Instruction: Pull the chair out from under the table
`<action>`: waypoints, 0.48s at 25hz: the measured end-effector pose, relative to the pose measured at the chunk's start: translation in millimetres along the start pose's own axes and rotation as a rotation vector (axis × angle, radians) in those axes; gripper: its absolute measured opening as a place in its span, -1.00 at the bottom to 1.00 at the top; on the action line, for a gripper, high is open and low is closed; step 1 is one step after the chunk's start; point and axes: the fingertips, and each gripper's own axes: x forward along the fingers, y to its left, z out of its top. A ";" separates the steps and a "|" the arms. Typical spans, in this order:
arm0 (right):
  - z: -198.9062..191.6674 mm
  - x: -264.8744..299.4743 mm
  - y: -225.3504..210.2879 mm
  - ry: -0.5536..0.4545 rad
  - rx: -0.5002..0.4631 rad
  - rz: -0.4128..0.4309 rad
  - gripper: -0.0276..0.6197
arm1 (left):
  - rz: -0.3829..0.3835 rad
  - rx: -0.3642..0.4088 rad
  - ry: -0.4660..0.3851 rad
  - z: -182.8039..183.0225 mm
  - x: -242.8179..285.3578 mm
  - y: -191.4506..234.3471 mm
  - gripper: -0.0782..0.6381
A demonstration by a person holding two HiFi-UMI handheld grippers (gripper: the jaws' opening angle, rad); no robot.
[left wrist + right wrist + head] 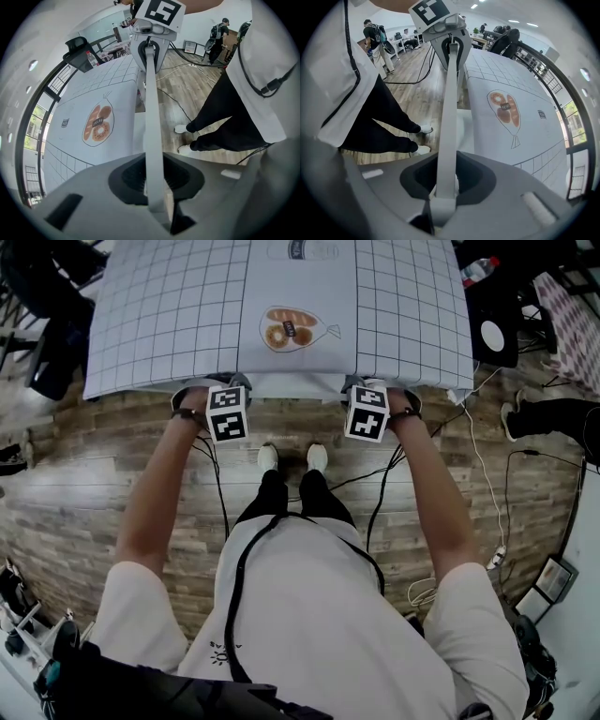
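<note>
**Grey-white top rail [151,112] clamped at both ends, chair [449,108] tucked under**

Grips the rail with left gripper [153,183] and right gripper [444,185], each pressed shut on the bar and pointing steeply down at the near edge of the surface [141,385]. Leaves the seat and legs out of sight beneath the cloth [394,315].

Best to draw straight back, evenly with both hands, holding the rail level and stepping the feet [292,458] clear.

Around: grid-patterned cloth with a bread print [291,329], wood-plank floor [94,493], trailing cables [480,465], people [375,35] at desks beyond.

left claw [153,179], right claw [446,180] — clamped, pointing down
</note>
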 end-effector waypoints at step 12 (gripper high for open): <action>5.5 -6.3 73.0 -0.007 0.014 0.032 -0.66 | -0.045 -0.003 -0.005 2.0 -9.7 -71.2 -0.55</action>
